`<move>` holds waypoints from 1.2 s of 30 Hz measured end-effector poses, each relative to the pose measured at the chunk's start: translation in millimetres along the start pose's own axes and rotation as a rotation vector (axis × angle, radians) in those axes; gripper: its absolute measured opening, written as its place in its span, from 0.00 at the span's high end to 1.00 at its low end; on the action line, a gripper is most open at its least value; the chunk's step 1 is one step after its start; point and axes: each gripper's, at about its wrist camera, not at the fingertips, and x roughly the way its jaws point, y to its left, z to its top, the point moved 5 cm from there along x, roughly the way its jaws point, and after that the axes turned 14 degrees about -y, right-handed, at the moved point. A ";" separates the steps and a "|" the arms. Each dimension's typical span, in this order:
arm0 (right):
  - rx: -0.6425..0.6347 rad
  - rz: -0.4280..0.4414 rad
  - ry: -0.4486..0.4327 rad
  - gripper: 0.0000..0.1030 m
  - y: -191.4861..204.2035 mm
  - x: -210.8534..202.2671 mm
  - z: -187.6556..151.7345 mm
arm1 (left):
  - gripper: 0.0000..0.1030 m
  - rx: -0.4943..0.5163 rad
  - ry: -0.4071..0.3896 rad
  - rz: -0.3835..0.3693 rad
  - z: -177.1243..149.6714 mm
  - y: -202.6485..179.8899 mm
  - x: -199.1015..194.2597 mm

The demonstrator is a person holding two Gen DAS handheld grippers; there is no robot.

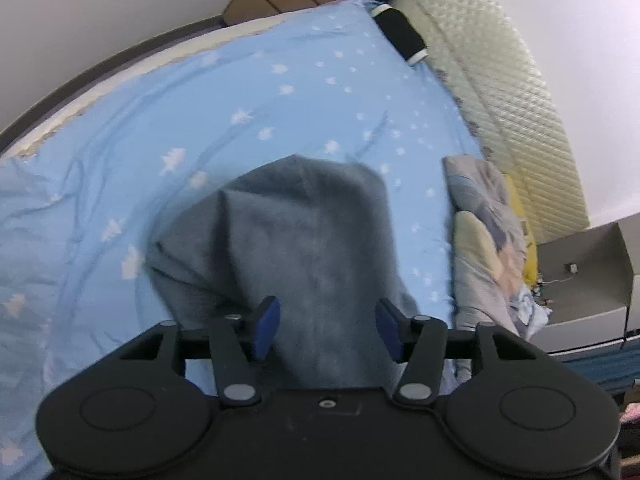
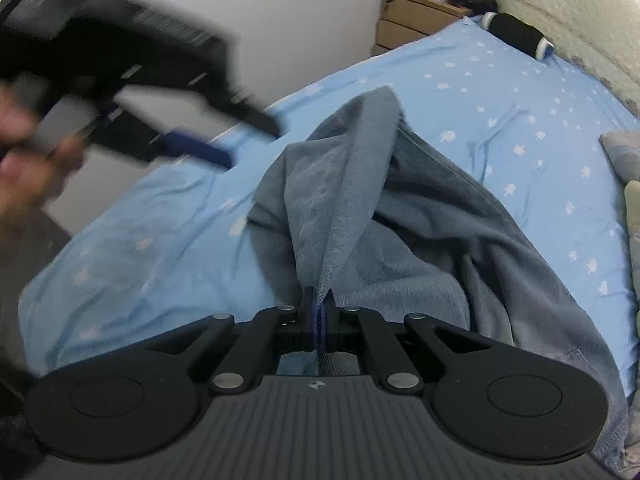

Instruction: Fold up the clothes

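A grey-blue fleece garment (image 1: pixel 296 240) lies bunched on the light blue starred bedsheet (image 1: pixel 120 140). My left gripper (image 1: pixel 327 330) hovers over its near part, open, its blue pads (image 1: pixel 266 326) wide apart with nothing between them. In the right wrist view the same garment (image 2: pixel 420 240) spreads across the bed, and one edge of it rises in a tented ridge. My right gripper (image 2: pixel 319 312) is shut on that edge, with cloth pinched between the pads. The left gripper (image 2: pixel 192 144) shows blurred at the upper left, held in a hand (image 2: pixel 24 160).
A black roll with white ends (image 1: pixel 400 34) lies near the quilted cream headboard (image 1: pixel 500 92). Folded patterned bedding (image 1: pixel 484 240) sits at the sheet's right side. A wooden drawer unit (image 2: pixel 416 20) stands by the wall. A grey cabinet (image 1: pixel 588 280) is to the right.
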 end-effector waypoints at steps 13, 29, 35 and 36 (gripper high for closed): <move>-0.089 0.148 0.040 0.99 69.2 -64.0 -51.6 | 0.50 0.264 0.152 -0.008 -82.1 -41.7 -11.2; -0.090 0.133 0.030 0.99 101.3 -83.0 -101.9 | 0.53 0.675 0.164 0.169 -162.0 -66.7 51.4; -0.075 0.129 0.011 0.99 97.8 -88.3 -108.6 | 0.56 0.678 0.120 0.264 -144.7 -62.6 81.9; -0.067 0.128 0.006 0.99 95.5 -89.2 -108.4 | 0.57 0.670 0.116 0.273 -140.2 -62.5 85.1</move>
